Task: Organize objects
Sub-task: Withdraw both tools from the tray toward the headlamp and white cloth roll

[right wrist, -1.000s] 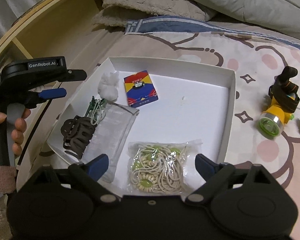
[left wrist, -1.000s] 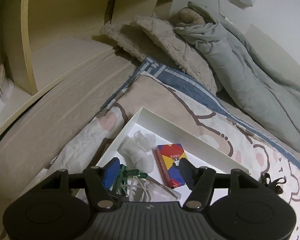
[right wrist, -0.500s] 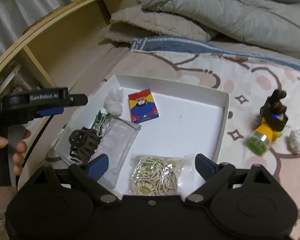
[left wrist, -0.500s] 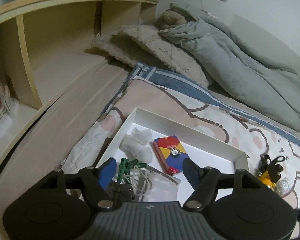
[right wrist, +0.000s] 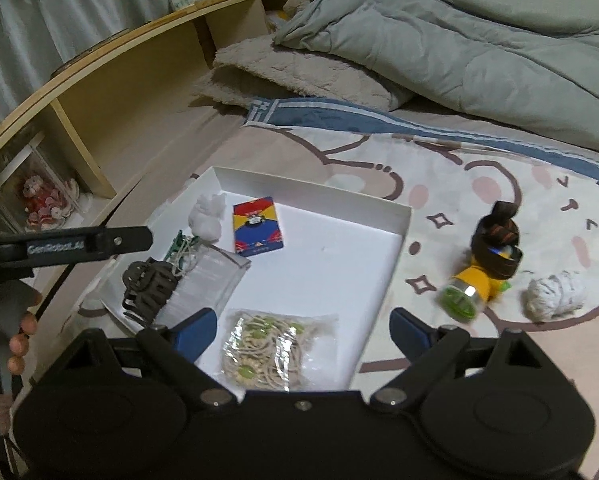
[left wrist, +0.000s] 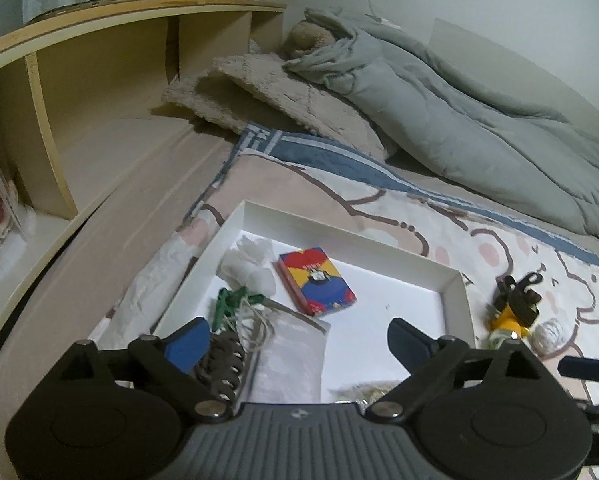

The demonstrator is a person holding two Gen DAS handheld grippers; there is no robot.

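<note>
A shallow white tray (right wrist: 395, 240) lay on the bed's cartoon-print sheet (right wrist: 439, 176) and held most of the things: a red, blue and yellow card box (right wrist: 257, 226) toward its far side, a white wad (right wrist: 206, 216) at the far left corner, a green clip with string (right wrist: 179, 250), a dark claw hair clip (right wrist: 149, 288) overlapping a clear plastic bag (right wrist: 211, 280) on the left, and a bag of beaded cord (right wrist: 271, 354) at the near edge. Right of the tray, on the sheet, lay a yellow headlamp (right wrist: 483, 280) with its dark strap and, just beside it, a white ball of cloth (right wrist: 555, 296). The right tongs (right wrist: 301, 328) stood released over the tray's near edge, nothing between them. The left tongs (left wrist: 297, 338) were opening (nothing gripped) above the tray's left side. A grey duvet (right wrist: 439, 40) and wooden shelf (right wrist: 119, 80) lay beyond.
</note>
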